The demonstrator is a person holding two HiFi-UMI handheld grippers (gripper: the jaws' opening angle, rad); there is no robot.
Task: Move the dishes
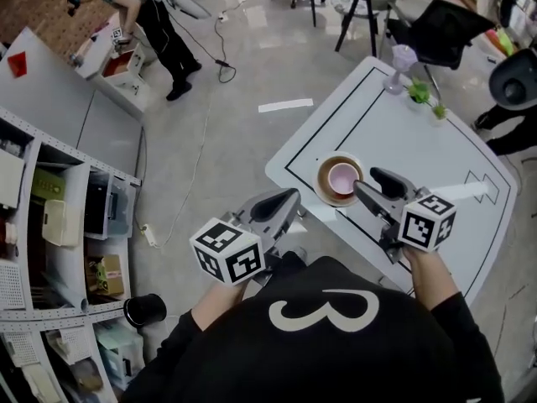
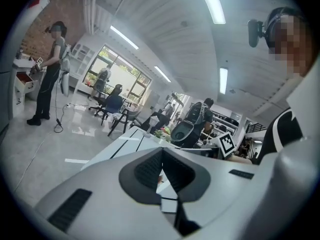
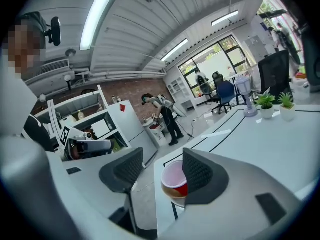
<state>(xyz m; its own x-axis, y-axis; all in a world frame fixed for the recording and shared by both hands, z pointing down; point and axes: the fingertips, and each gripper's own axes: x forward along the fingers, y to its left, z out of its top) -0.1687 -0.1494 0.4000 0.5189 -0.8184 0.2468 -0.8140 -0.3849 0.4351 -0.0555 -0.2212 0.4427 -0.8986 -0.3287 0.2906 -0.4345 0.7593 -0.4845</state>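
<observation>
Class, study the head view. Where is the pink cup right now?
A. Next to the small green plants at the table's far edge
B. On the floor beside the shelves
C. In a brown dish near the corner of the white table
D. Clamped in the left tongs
C: the head view shows the pink cup standing inside the brown dish, close to the corner of the white table.

Floor point(image 1: 252, 133) was glossy grey, with a white tape strip point(image 1: 285, 105) and a black cable point(image 1: 222, 61) lying on it. White counter point(image 1: 403, 141) carried a black outline; small plants point(image 1: 424, 95) stood at its far edge. Open shelving point(image 1: 50, 225) and a grey cabinet point(image 1: 59, 99) lined the left side. Black chairs point(image 1: 445, 28) stood beyond the counter. Ceiling was white slats with strip lights point(image 2: 212, 4). Large windows point(image 2: 117, 76) at the far end; one brick wall point(image 3: 135, 91).
</observation>
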